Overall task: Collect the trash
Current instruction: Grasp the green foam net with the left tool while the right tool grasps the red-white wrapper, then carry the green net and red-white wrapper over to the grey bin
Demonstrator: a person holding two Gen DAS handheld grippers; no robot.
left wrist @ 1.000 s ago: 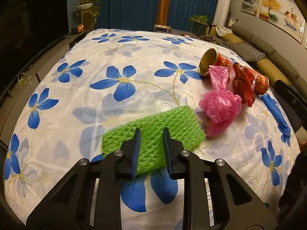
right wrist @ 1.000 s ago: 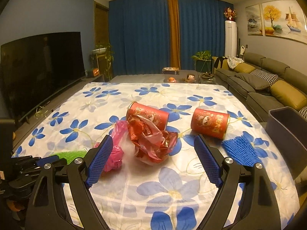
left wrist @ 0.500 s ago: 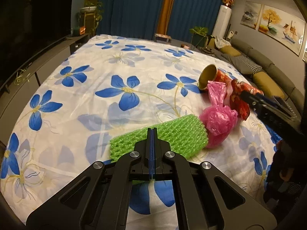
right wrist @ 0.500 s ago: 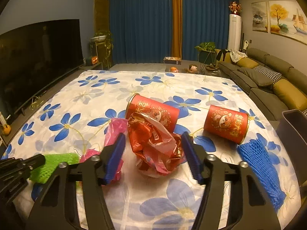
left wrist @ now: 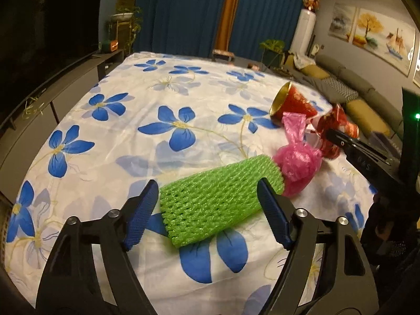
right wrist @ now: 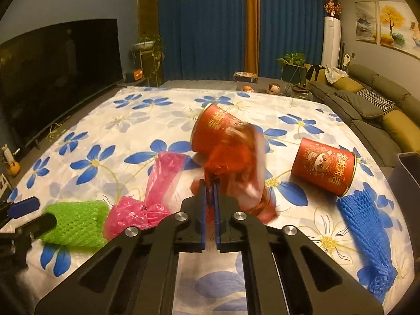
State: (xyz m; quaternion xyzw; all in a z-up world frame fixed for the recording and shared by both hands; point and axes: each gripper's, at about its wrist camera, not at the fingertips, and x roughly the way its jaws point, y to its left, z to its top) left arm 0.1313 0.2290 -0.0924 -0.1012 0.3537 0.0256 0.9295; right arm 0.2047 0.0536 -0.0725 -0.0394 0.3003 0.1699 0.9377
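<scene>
Green foam-mesh sleeve (left wrist: 220,197): flat on flowered bedsheet (left wrist: 147,99), near front-left corner, long axis crosswise between spread left gripper (left wrist: 210,210) fingers, nearer that hand. Right gripper (right wrist: 209,197): pressed together, pinching crumpled red plastic wrapper (right wrist: 236,162), toward bed centre.

I see dim warm lighting: dark blue curtains (right wrist: 231,26) span the far wall, a large television (right wrist: 60,76) stands left, a grey sofa (right wrist: 372,110) right, paintings (right wrist: 386,26) above.
</scene>
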